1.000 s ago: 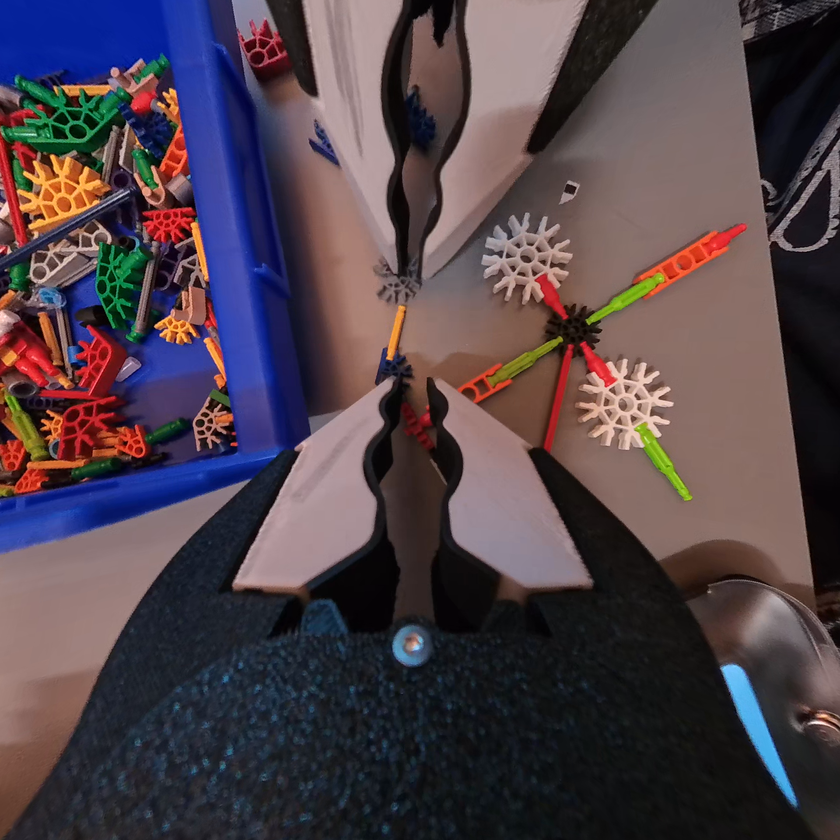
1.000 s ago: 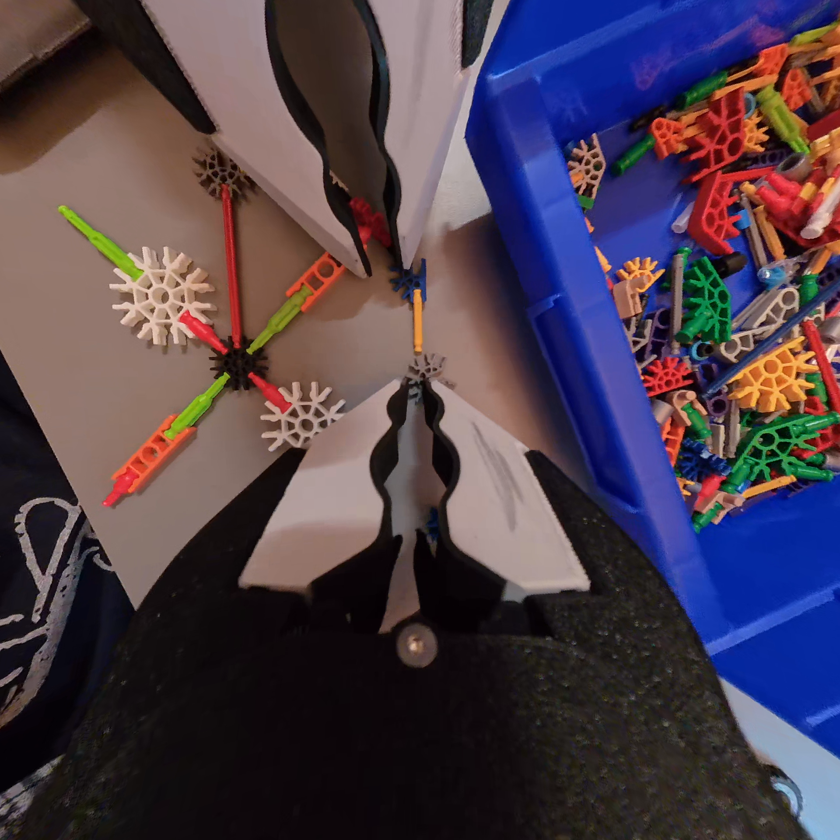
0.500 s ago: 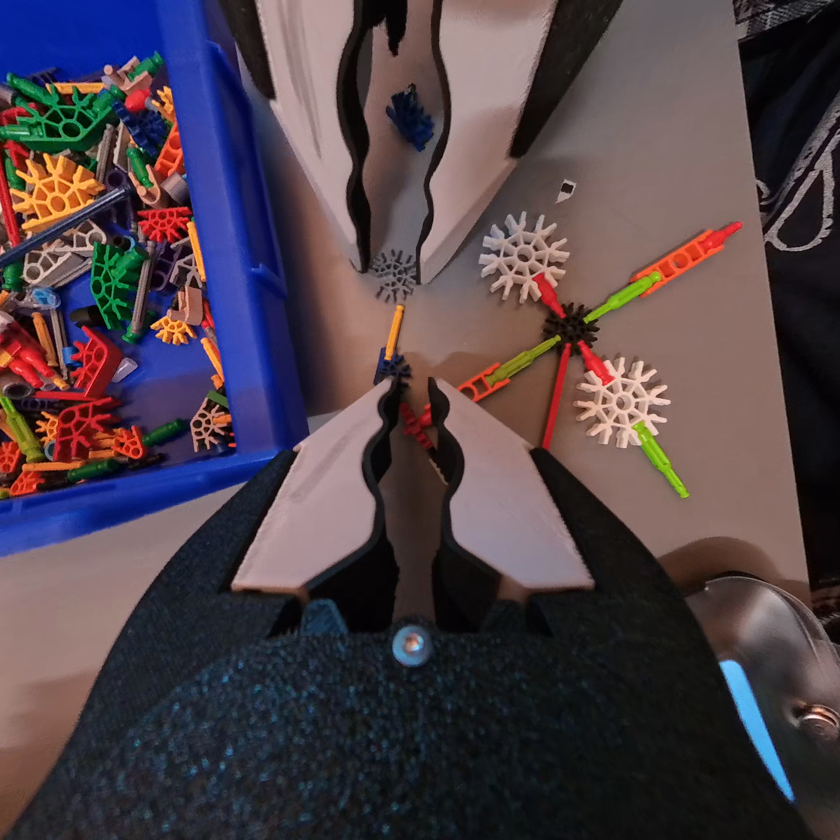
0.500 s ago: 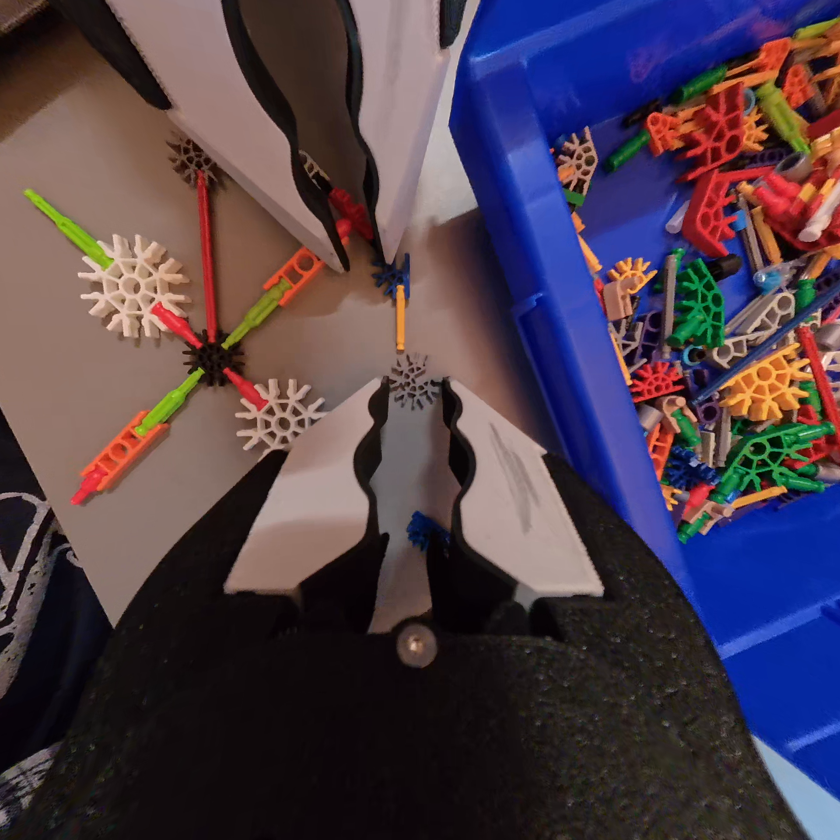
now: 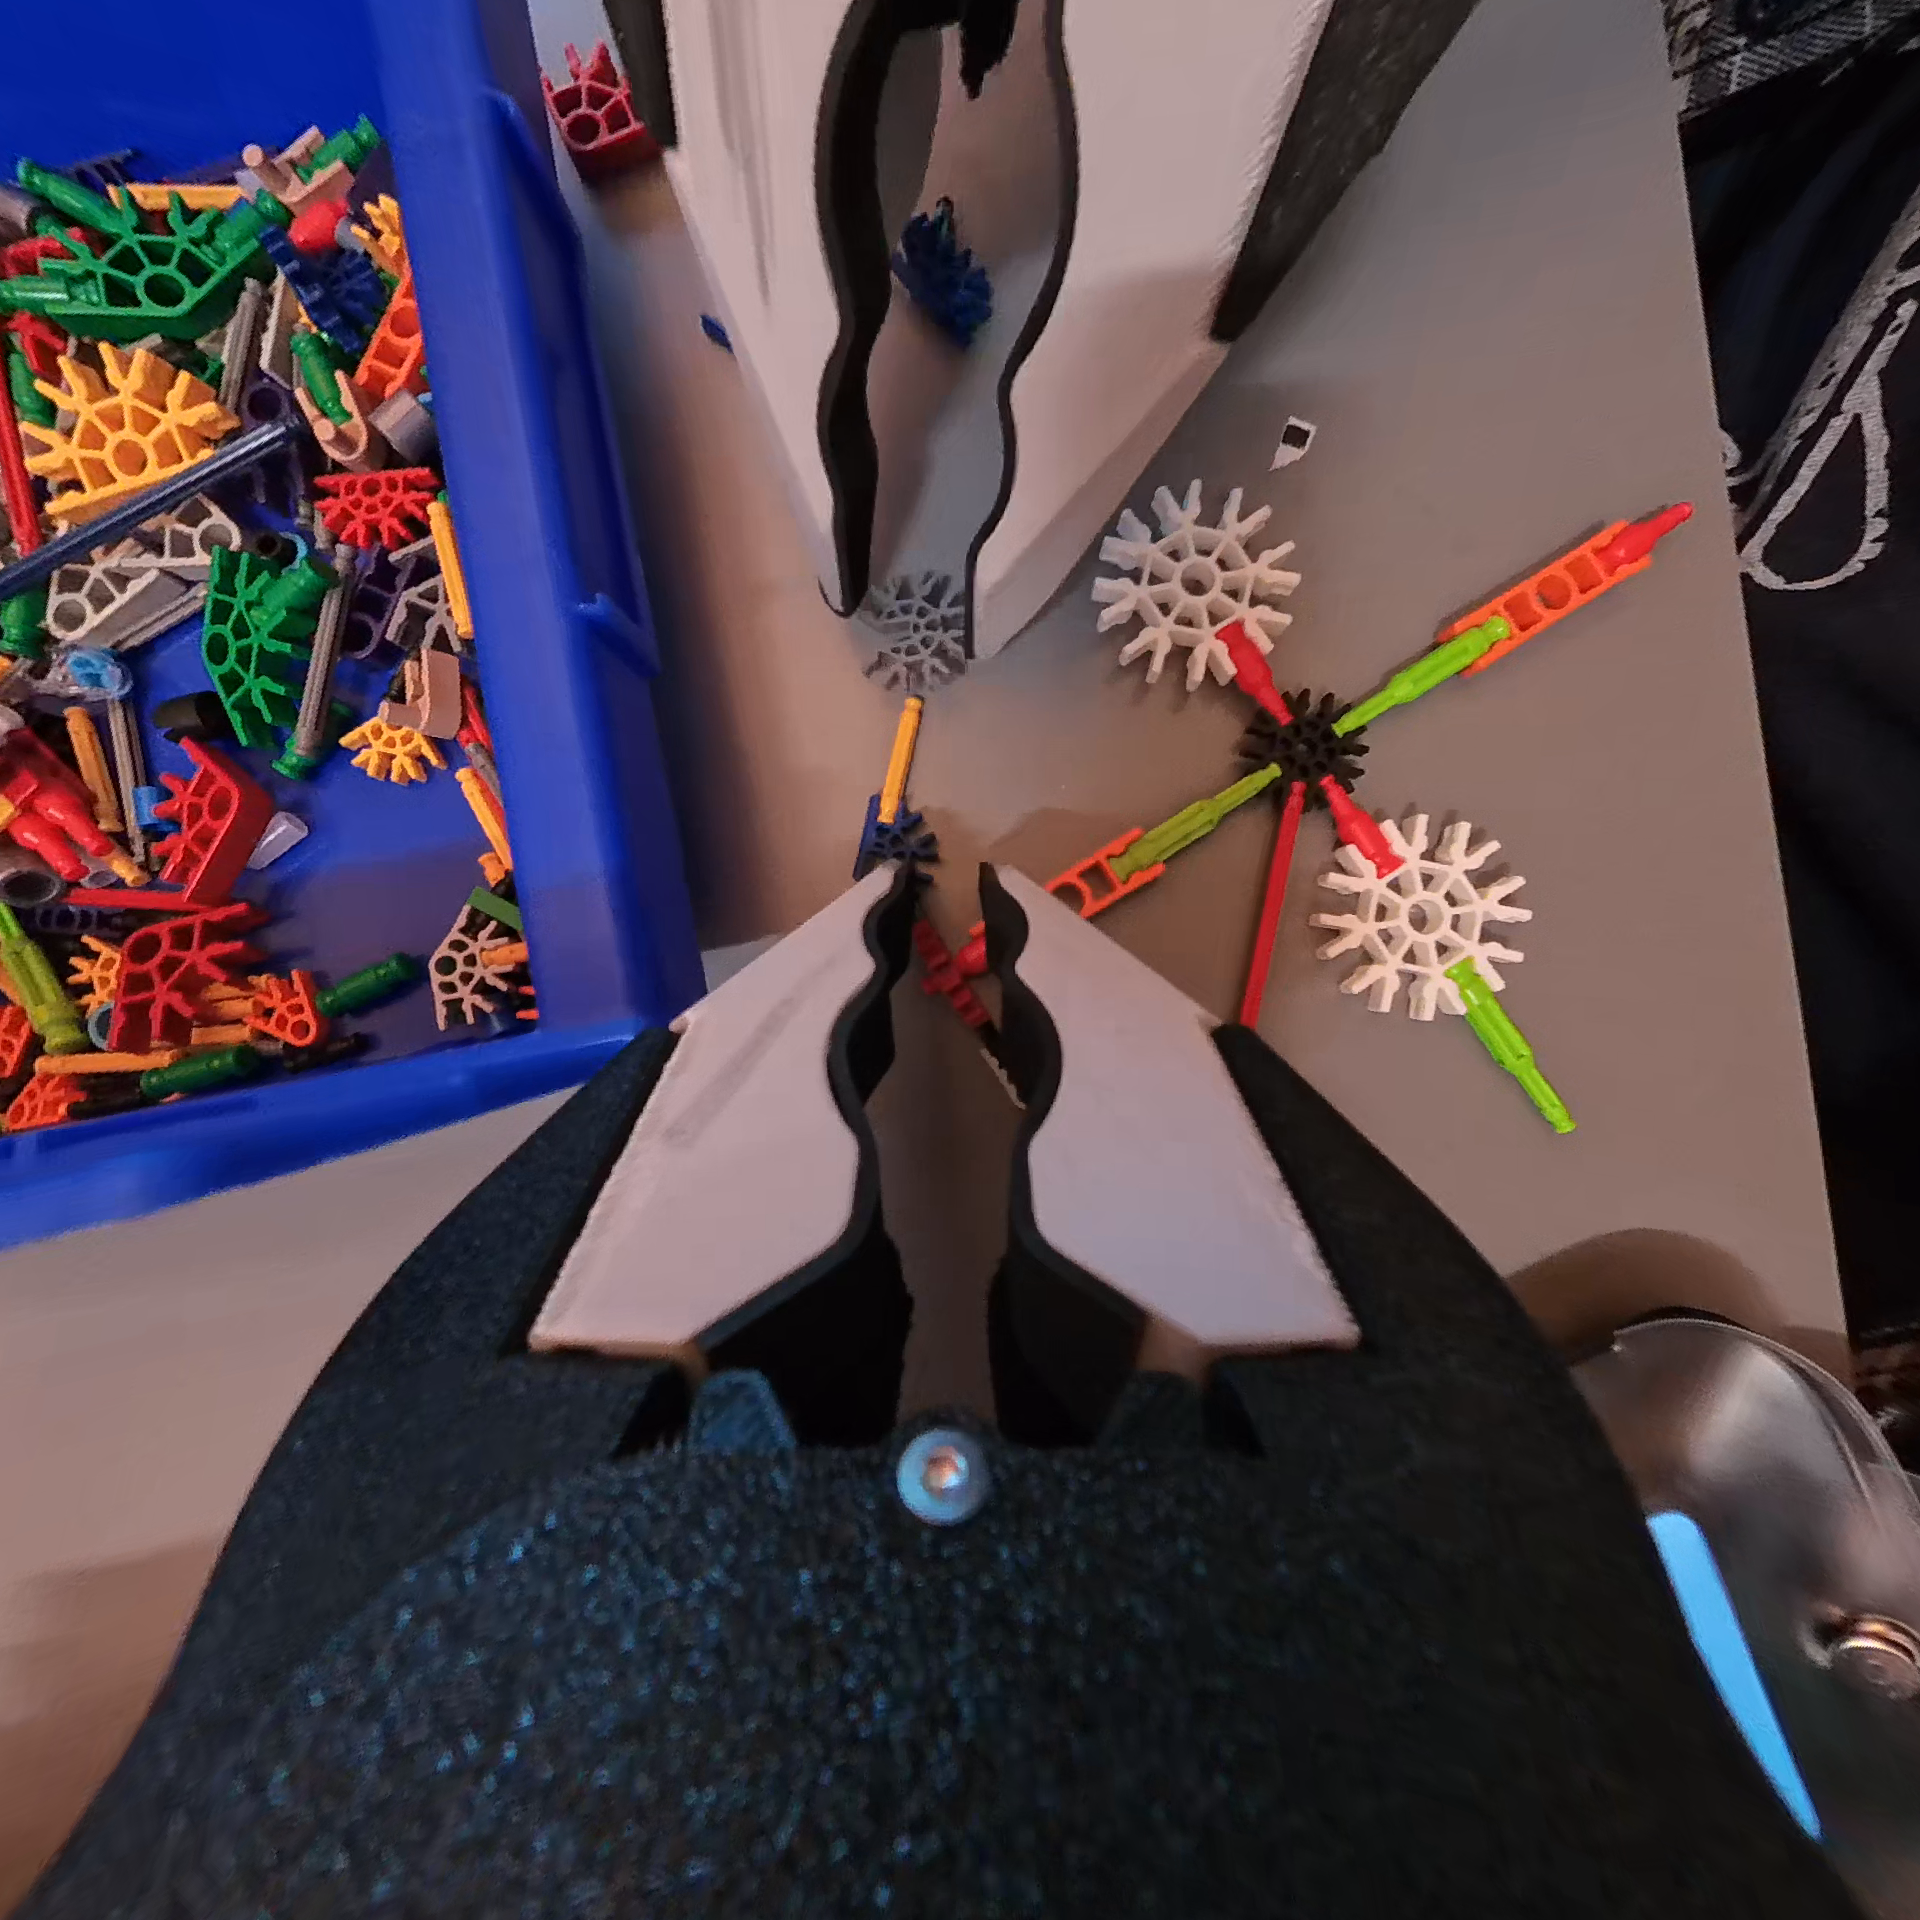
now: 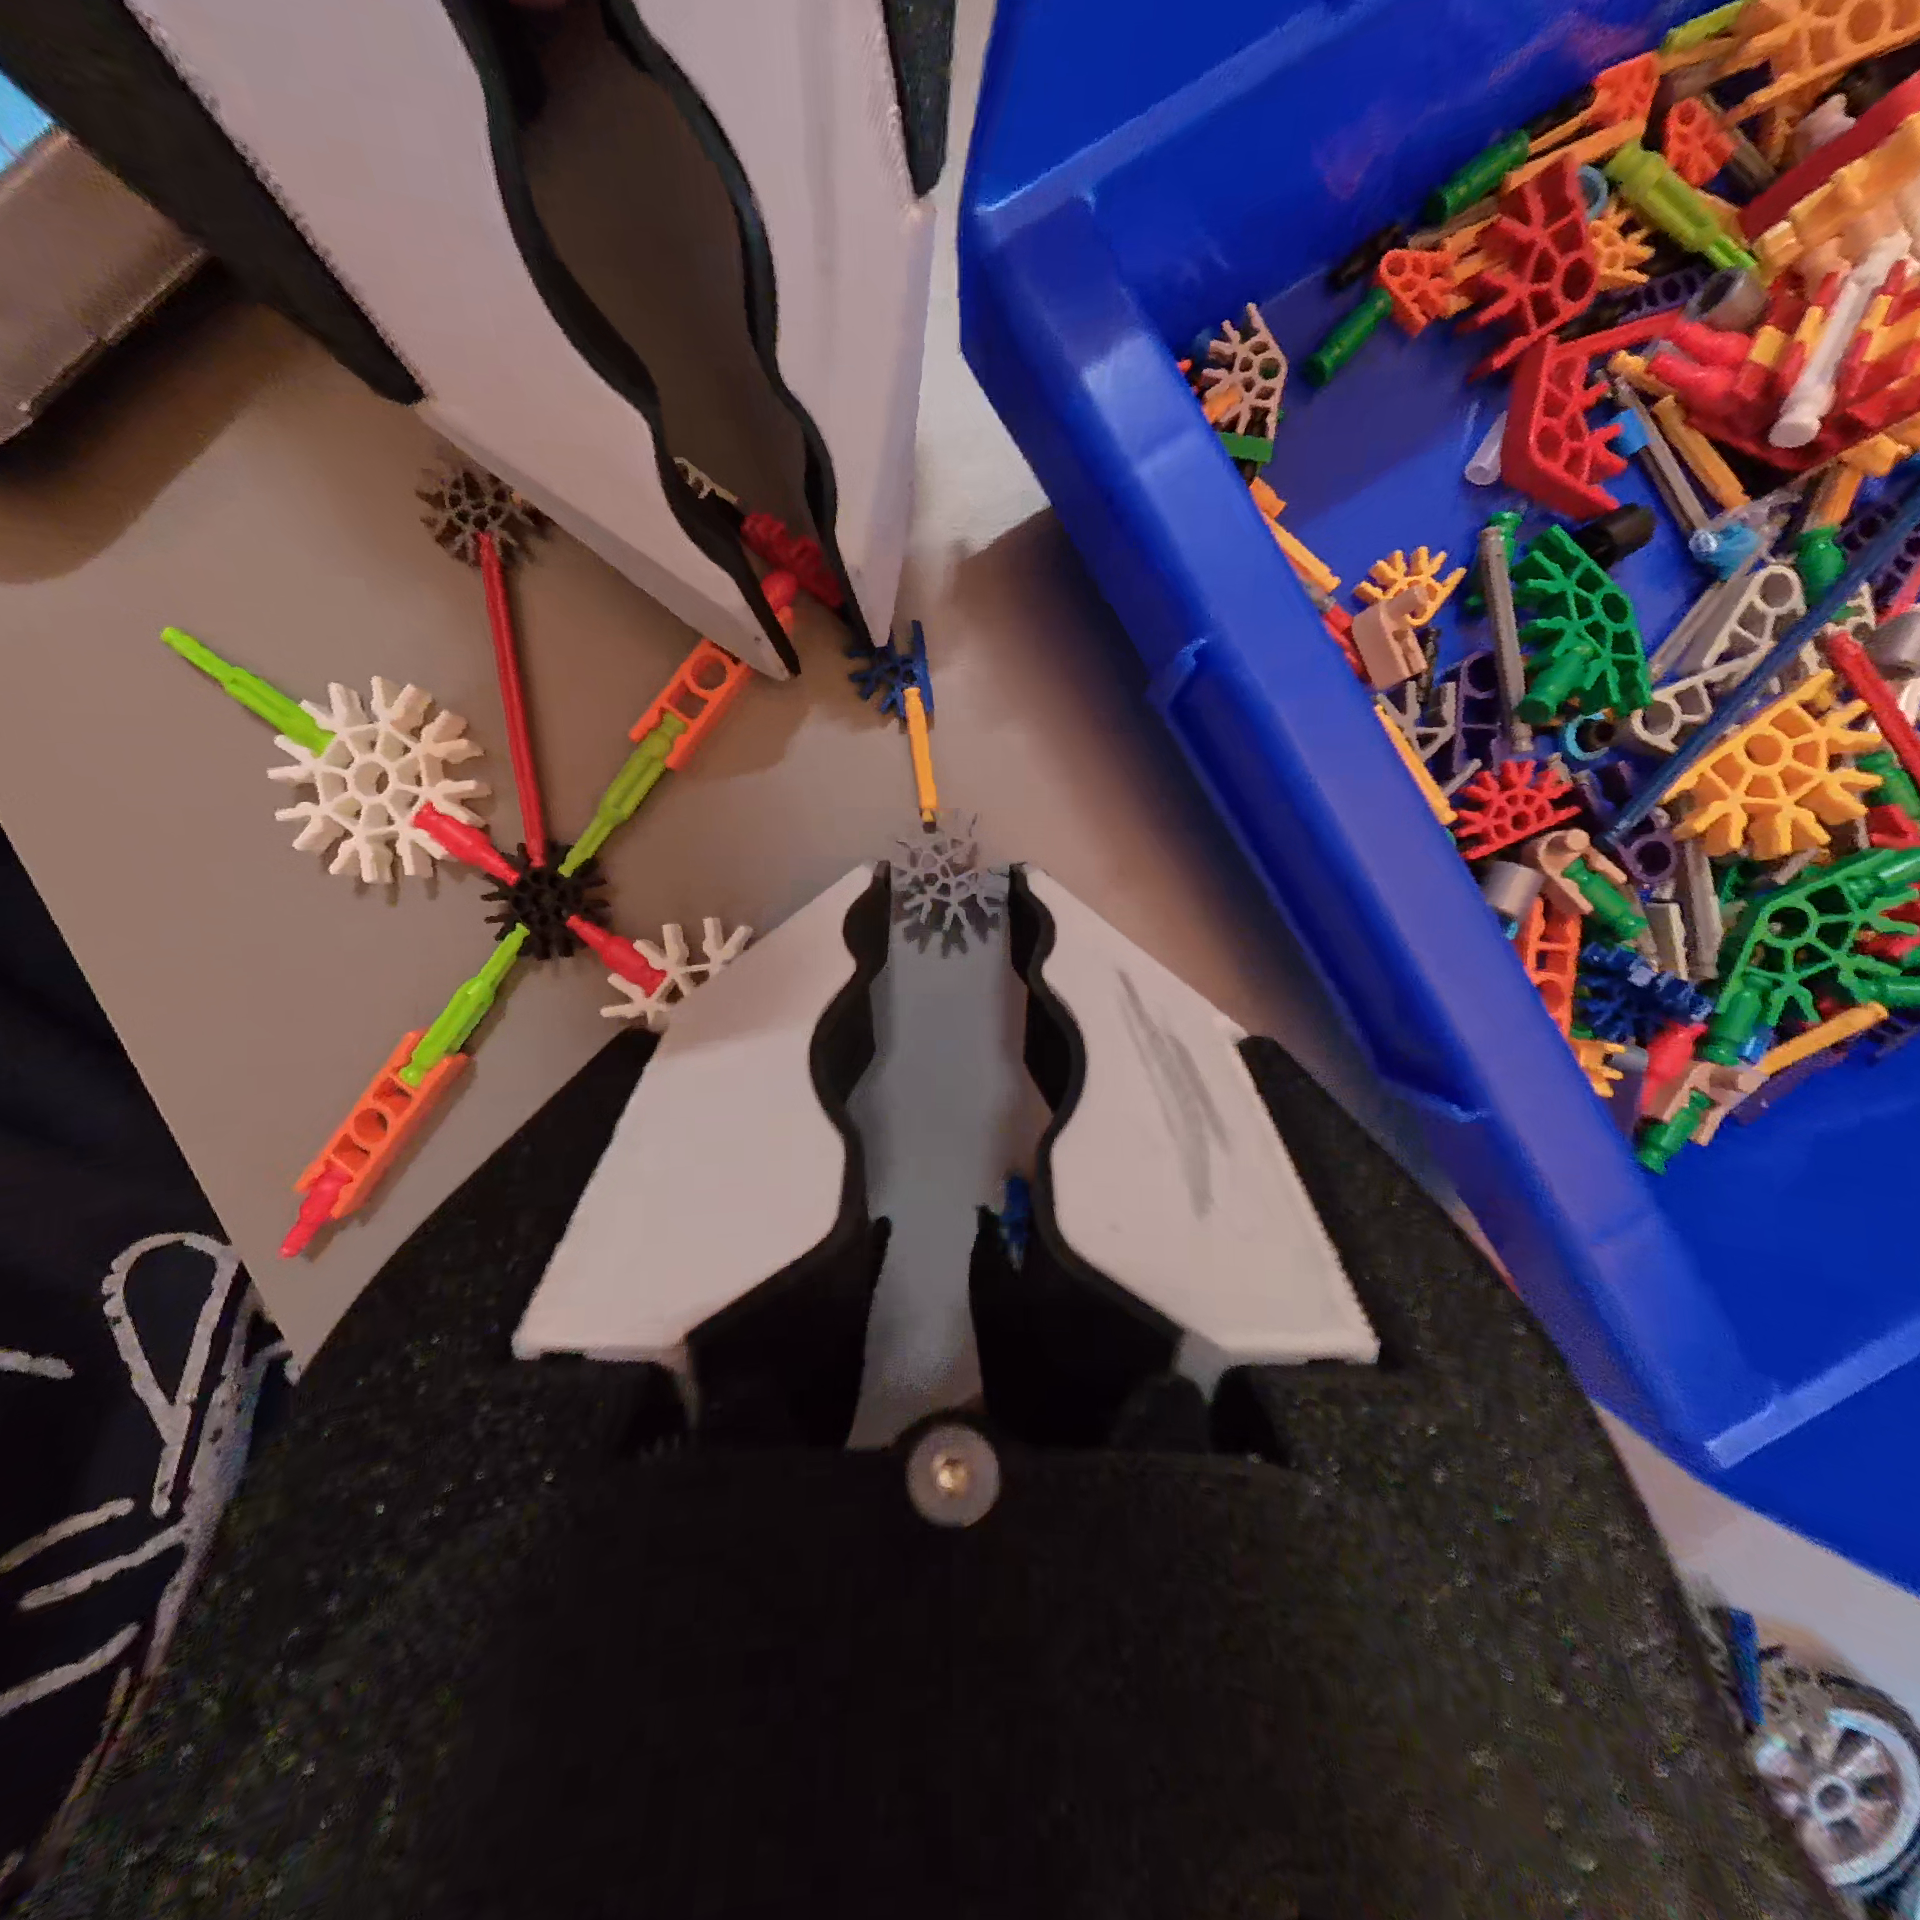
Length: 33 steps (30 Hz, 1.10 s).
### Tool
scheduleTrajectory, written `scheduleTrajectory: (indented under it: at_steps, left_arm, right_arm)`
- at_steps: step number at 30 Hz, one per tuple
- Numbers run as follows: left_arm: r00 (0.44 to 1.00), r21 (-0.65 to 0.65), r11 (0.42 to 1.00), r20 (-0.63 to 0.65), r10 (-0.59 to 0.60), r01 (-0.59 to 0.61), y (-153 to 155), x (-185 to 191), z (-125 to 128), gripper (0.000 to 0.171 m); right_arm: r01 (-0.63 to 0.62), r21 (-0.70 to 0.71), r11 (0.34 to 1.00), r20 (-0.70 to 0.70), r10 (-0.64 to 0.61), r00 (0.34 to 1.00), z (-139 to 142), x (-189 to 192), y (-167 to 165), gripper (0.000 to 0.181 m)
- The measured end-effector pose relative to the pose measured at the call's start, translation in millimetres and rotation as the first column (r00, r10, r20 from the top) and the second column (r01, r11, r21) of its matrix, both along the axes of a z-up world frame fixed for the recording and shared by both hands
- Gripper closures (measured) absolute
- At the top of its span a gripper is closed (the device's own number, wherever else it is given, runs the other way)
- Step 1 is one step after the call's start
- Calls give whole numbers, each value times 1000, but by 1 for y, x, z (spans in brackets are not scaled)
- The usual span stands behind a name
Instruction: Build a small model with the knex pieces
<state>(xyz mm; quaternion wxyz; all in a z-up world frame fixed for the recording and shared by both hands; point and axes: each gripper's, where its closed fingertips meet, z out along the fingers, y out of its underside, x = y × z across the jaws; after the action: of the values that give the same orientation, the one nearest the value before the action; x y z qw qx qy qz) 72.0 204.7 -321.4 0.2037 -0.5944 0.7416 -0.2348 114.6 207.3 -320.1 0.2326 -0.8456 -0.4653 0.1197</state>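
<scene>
Grey snowflake-shaped plastic connector: on tabletop between spread right gripper tips, just off yellow rod's end. Left gripper: slightly parted beside blue connector, whether gripping, cannot tell. Risk: off-centre closing skews connector from rod.

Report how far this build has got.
Done: the star assembly lies joined, and the yellow rod sits in the blue connector. In hand: the right gripper brackets the grey connector, with the left gripper beside the blue one. Remaining: rod and grey connector look unjoined.
</scene>
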Motion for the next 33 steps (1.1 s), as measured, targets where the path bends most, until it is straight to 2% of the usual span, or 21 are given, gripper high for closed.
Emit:
scheduleTrajectory:
  at_steps: [7, 13, 33]
  left_arm:
    - [1000, 5, 1000, 1, -4, 4, 0, 0, 0, 159]
    - [1000, 7, 1000, 3, -4, 4, 0, 0, 0, 159]
    - [1000, 13, 1000, 4, -3, 3, -1, -1, 0, 159]
  right_arm:
    - [73, 3, 997, -25, -73, 997, -2, -3, 1, 159]
    - [96, 14, 995, 14, -96, 995, -5, -1, 2, 159]
    - [154, 34, 987, 17, -155, 988, -5, -6, 2, 159]
